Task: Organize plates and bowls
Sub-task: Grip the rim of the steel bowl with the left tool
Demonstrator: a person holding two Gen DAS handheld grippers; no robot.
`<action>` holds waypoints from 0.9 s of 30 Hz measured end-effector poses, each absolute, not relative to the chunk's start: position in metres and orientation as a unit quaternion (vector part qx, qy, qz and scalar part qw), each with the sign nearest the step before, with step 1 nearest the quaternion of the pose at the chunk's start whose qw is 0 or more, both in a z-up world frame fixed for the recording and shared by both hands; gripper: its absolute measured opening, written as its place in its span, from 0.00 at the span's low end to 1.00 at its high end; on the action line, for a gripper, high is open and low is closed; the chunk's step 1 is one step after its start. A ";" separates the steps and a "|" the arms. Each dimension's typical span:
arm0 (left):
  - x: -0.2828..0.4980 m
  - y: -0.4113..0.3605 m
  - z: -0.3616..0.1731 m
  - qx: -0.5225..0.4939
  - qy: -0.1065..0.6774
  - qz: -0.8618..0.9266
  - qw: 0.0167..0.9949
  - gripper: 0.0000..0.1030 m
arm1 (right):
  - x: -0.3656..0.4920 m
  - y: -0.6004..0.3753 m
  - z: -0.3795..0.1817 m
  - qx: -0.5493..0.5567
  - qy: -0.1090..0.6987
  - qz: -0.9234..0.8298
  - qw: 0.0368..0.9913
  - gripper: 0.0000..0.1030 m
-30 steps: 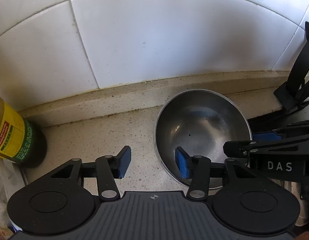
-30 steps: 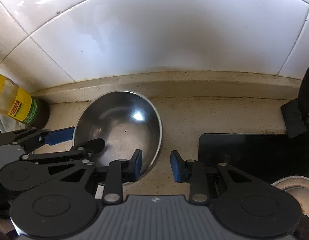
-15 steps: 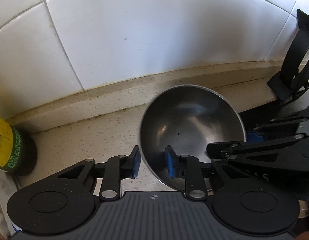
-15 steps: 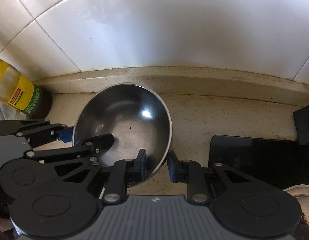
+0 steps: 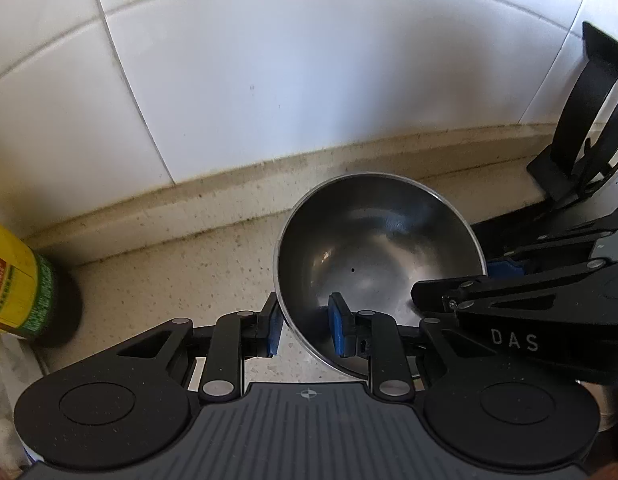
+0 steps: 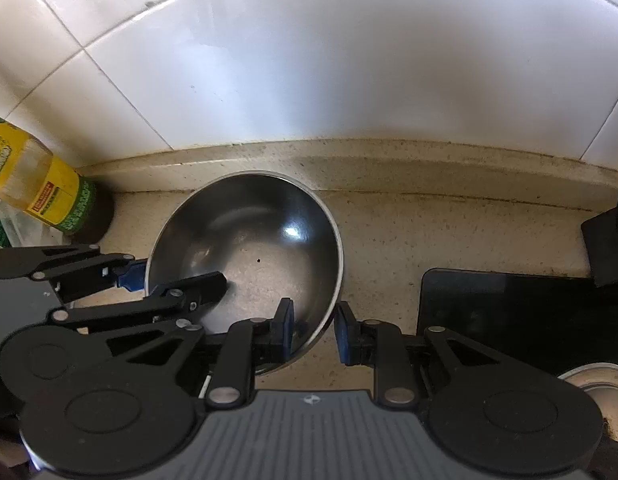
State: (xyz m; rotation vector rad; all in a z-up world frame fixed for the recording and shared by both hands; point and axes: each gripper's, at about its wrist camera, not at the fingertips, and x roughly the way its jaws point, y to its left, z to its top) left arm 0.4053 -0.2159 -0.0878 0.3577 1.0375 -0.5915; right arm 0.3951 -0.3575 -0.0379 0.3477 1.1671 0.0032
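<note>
**Two claws now clamped on one bowl**

Two claws grip the same steel bowl [image 5: 379, 256] from opposite sides, and that is the news of this moment. A second ago both sets of jaws stood apart with the rim merely between them; both have just been closing, and now each pair of blue pads presses the wall, one pad inside and one outside. I judge the grasp complete and the bowl ready to be lifted for sorting.

Largest first: the white tiled wall [image 5: 309, 88] fills the top half of both views. Below it the speckled surface [image 5: 169, 280] runs to the backsplash ledge. A black stand [image 5: 581, 152] sits at about 2 o'clock in the left view.

The bowl rests on the surface, empty, close to the ledge. In the left view it lies at 1 o'clock from the left claw [image 5: 305, 326], which pinches the rim's near-left edge. In the right view the bowl [image 6: 253, 248] lies at 11 o'clock from the right claw [image 6: 313, 332], which pinches the near-right edge.

A yellow bottle [image 6: 41, 188] stands at 9 o'clock, well apart from the bowl.

A two-sided hold should keep the bowl level, provided both hands rise together.
</note>
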 end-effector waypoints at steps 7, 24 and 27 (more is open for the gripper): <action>0.394 -0.213 -0.071 0.163 0.471 -0.276 0.822 0.31 | 0.386 -0.353 -0.020 0.154 0.537 0.003 0.829 0.39; 0.322 -0.180 -0.007 0.170 0.421 -0.285 0.844 0.33 | 0.326 -0.317 0.051 0.123 0.501 0.007 0.857 0.39; 0.308 -0.170 0.000 0.172 0.417 -0.286 0.845 0.34 | 0.313 -0.307 0.057 0.116 0.499 0.012 0.859 0.39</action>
